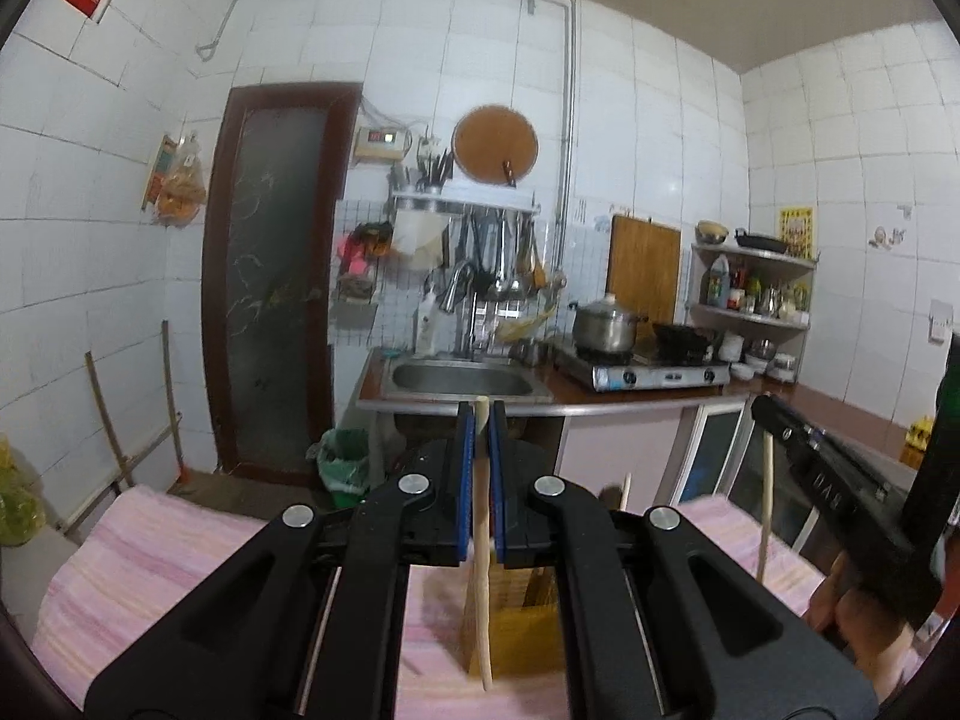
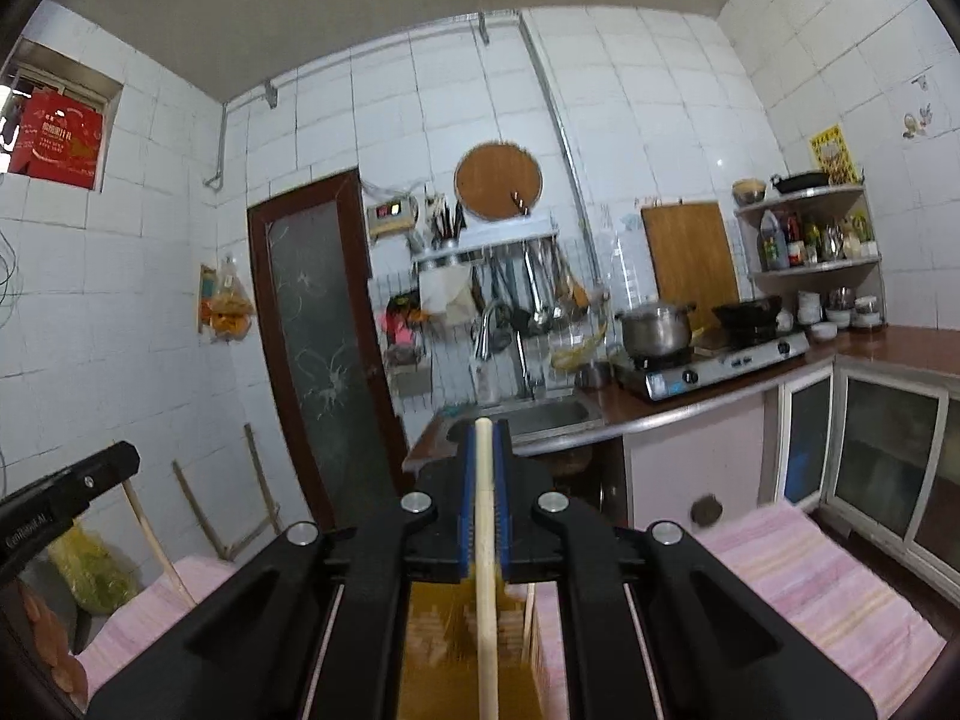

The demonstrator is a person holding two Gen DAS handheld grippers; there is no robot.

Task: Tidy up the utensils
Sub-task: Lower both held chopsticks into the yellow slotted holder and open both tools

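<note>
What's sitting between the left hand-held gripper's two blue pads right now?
A pale wooden stick, pinched upright between the left hand-held gripper pads, its lower end over the yellow holder. Left wrist view shows it.

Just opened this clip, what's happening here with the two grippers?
A person holds a gripper in each hand over a yellowish-brown holder standing on a pink striped cloth. The left gripper is shut on a pale wooden stick, and the right gripper is shut on a second wooden stick. Both sticks hang roughly upright, lower ends down at the holder. The kitchen sink and stove sit behind.
</note>
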